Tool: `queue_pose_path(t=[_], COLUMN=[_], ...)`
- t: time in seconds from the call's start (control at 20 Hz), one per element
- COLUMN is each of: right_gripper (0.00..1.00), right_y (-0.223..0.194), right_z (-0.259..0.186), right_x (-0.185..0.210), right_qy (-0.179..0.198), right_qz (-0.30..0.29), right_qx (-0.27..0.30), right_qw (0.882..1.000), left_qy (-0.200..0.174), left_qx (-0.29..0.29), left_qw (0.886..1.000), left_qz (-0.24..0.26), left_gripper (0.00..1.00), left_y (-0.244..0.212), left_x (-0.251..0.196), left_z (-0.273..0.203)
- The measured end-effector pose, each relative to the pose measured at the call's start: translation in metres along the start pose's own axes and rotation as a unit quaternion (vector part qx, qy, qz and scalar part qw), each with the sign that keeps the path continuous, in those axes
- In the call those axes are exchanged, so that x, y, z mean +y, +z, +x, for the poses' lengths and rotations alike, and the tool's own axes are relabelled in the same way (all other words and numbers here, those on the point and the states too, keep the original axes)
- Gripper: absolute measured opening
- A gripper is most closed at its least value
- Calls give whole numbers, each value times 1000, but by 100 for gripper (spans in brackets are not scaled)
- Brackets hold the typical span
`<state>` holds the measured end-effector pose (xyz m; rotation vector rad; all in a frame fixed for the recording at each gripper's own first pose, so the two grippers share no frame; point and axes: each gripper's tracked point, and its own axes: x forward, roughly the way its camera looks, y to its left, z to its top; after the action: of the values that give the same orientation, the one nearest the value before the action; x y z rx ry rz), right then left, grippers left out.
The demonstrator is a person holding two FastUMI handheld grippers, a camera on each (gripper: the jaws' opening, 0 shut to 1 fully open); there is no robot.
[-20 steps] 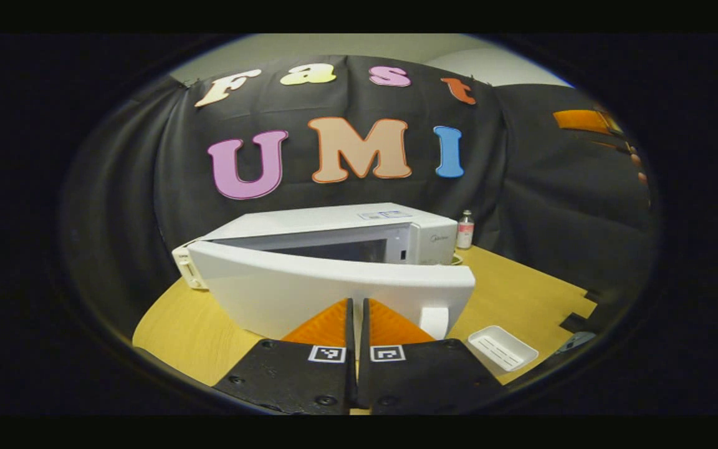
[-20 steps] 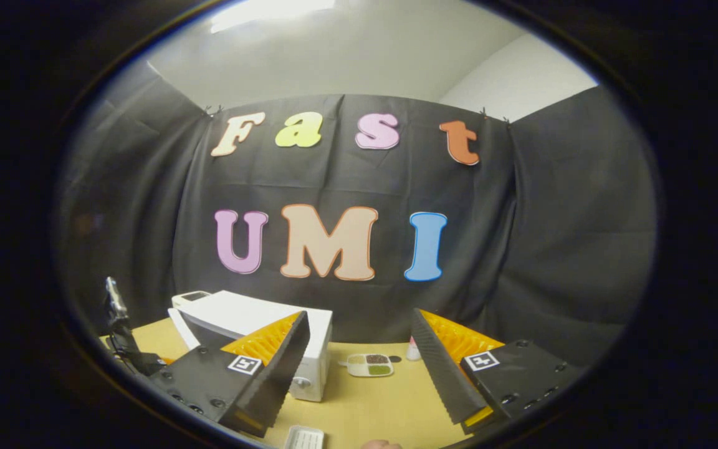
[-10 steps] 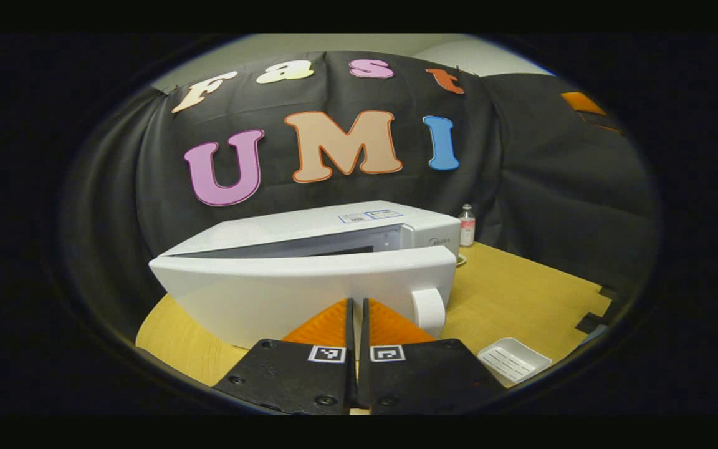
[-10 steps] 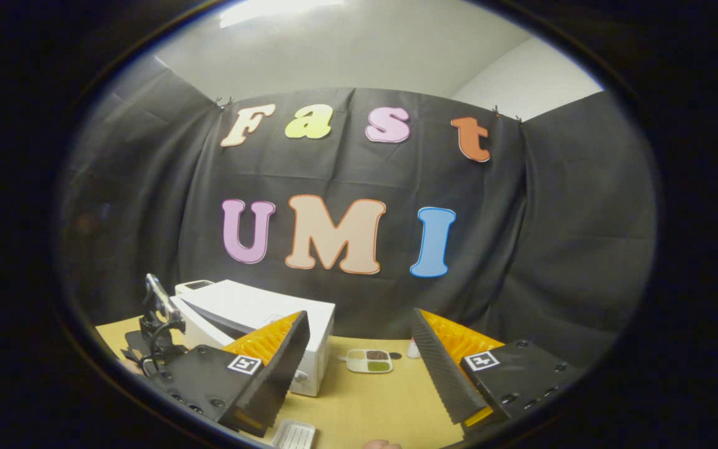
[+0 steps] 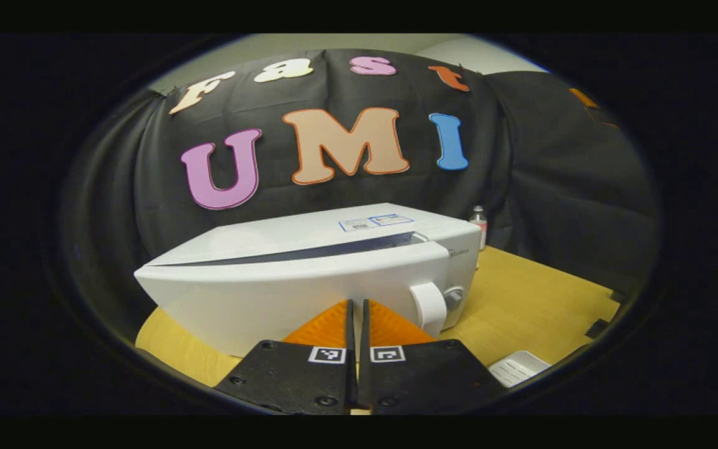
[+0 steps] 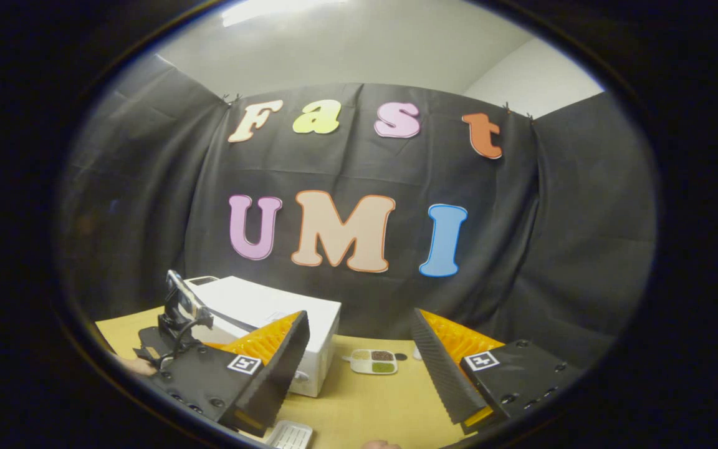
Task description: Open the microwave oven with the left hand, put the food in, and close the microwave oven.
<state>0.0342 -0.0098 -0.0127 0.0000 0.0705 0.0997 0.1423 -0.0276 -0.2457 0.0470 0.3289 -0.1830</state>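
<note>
Black cloth backs the wooden table (image 5: 540,293). Over the last second the microwave door (image 5: 284,293) has swung nearly shut, pushed by the left tongs (image 5: 356,312), pressed together. Right tongs (image 6: 359,349) hang spread, empty. Closing is almost complete.

Straight ahead of my left gripper's fingers (image 5: 334,325) stands the microwave (image 5: 309,274) on the table (image 5: 533,299); a tray (image 5: 518,368) lies right of them.
</note>
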Motion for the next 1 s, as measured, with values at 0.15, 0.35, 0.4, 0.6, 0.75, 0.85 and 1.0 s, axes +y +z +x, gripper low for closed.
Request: queue_pose_path(t=[0.15, 0.35, 0.4, 0.6, 0.75, 0.85, 1.0], right_gripper=[96, 96, 97, 97, 96, 97, 100], right_y=[1, -2, -3, -5, -6, -12, -9], right_z=[6, 9, 10, 14, 13, 11, 9], right_x=[0, -5, -8, -12, -17, -18, -17], right_qy=[6, 9, 7, 7, 1, -1, -4], right_qz=[-8, -27, -29, -26, -28, -21, -20], right_qx=[-2, -2, -4, -3, -3, 0, -4], right_qw=[1000, 1000, 1000, 1000, 1000, 1000, 1000], left_qy=[7, 11, 11, 6, -2, 7, 14], left_qx=[-5, -5, -5, -3, -13, -18, -41], left_qw=[1000, 1000, 1000, 1000, 1000, 999, 999], left_qz=[-10, -13, -6, 19, 17, 26, 10], left_gripper=[0, 0, 0, 0, 1, 0, 1], left_y=[5, 6, 7, 10, 16, 21, 52], left_x=[1, -5, -7, -7, -11, -10, -6], left_z=[9, 15, 18, 27, 26, 24, 8])
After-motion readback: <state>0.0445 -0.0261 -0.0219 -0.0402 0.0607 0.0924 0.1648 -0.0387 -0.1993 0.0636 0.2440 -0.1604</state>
